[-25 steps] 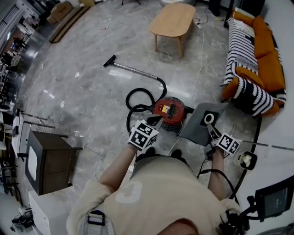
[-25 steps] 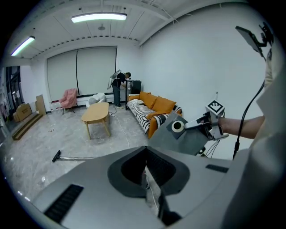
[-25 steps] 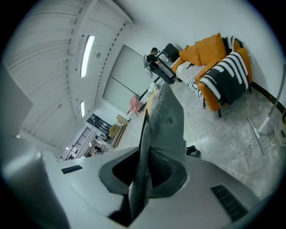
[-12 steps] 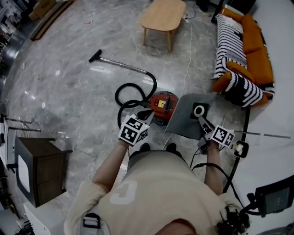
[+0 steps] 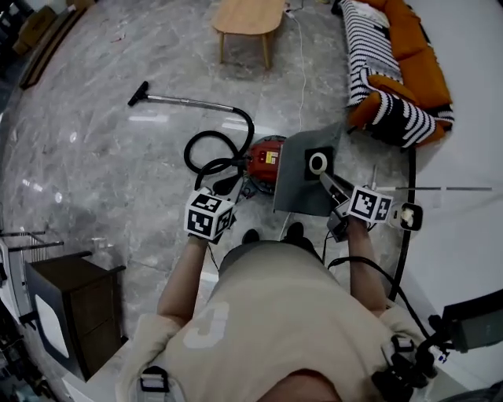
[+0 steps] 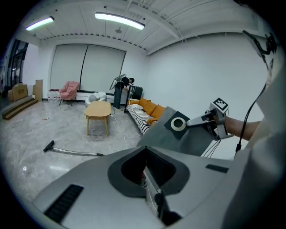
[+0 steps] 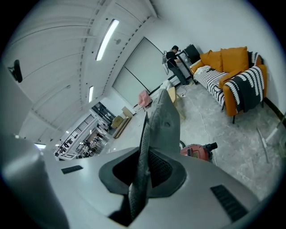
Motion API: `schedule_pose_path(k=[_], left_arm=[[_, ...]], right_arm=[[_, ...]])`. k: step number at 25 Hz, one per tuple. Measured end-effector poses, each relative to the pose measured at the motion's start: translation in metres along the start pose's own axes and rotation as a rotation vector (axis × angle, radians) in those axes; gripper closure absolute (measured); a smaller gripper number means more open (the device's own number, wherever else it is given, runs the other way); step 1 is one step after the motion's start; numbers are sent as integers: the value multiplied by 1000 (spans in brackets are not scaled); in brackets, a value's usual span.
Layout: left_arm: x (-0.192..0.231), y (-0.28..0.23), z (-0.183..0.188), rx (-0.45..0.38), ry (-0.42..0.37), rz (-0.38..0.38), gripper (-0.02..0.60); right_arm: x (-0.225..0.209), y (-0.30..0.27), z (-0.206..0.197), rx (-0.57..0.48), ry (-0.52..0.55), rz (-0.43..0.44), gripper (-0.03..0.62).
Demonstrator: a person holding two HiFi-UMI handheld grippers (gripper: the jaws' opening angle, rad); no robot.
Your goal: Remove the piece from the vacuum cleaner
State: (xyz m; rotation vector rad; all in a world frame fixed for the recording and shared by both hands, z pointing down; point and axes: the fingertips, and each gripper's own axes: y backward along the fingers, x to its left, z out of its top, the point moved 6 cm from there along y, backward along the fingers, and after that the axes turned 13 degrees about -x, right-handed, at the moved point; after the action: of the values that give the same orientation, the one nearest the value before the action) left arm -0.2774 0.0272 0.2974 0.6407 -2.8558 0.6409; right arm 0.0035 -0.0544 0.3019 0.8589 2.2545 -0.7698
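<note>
Grey polished marble floor (image 5: 102, 157), open living-room area. Low oval wooden desk (image 5: 247, 14) at top. Orange sofa (image 5: 409, 39) with a black-and-white striped throw (image 5: 369, 47) at top right, and a white cable (image 5: 301, 63) runs between them. Dark cabinet (image 5: 71, 306) at lower left.

Red round vacuum cleaner (image 5: 266, 157) sits on the floor just ahead of the person's feet. Its black ribbed hose (image 5: 206, 149) is looped beside it. A metal wand (image 5: 189, 100) with a black nozzle lies further out. There's a yellow label on the vacuum, print too small to read.

The piece is a flat grey fabric dust bag (image 5: 299, 184) with a black square collar and a white ring (image 5: 317, 163). It's held up in the air, overlapping the vacuum's right side in the head view.

Right tongs (image 5: 328, 182) are clamped on the bag's edge, with the mesh-textured fabric pinched between ribbed pads. Left tongs (image 5: 229, 187) are near the hose, drawn together and empty. Both carry cubes with black-and-white square markers.
</note>
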Motion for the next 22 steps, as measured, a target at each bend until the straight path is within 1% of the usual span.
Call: schedule_pose_path(k=[4, 6, 9, 13, 17, 20, 22], left_arm=[[5, 8, -10, -11, 8, -43, 578], [6, 9, -16, -16, 10, -86, 578], [-1, 5, -21, -10, 13, -173, 578], [-17, 8, -16, 7, 45, -225, 578], [-35, 5, -24, 40, 44, -290, 578], [-46, 12, -34, 50, 47, -302, 578], [-50, 14, -35, 53, 35, -309, 578]], right_arm=[[23, 3, -12, -6, 35, 2, 562], [34, 11, -24, -16, 50, -18, 562], [46, 32, -37, -34, 61, -70, 562], [66, 53, -35, -16, 57, -98, 562], [66, 78, -45, -28, 34, -155, 562], [62, 92, -59, -31, 14, -179, 562], [61, 98, -63, -51, 2, -173, 562]])
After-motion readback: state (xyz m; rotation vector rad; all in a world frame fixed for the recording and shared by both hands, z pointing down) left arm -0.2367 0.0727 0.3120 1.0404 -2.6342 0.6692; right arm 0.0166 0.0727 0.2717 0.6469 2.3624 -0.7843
